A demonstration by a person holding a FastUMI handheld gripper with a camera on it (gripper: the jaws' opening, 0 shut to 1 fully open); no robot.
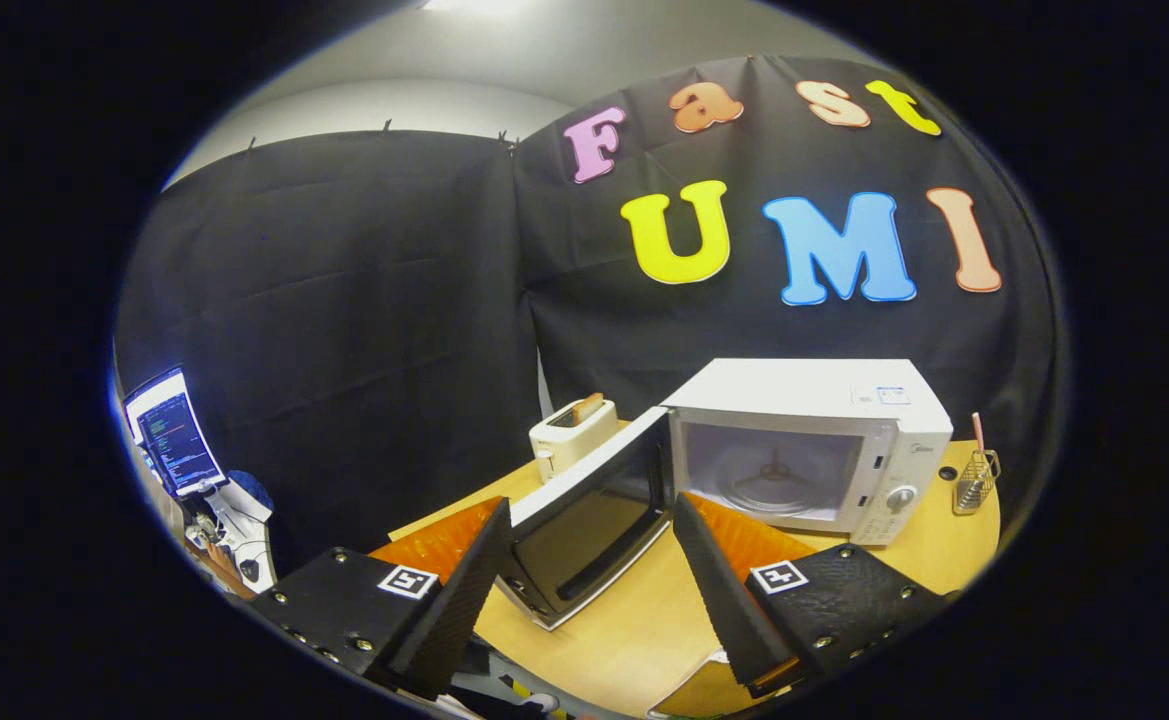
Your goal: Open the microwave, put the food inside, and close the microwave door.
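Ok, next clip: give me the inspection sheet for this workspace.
Surface: wooden table, bare just ahead of the fingers.
Job's things: white microwave, door swung open, cavity with turntable empty; food not identifiable.
Clutter: toaster with a slice in it, behind the door; wire basket beside the microwave.
Grippers: gripper open, door's edge between the fingers, untouched.
Cables: nothing seen.
Surroundings: black cloth wall; lit screen beside the table.
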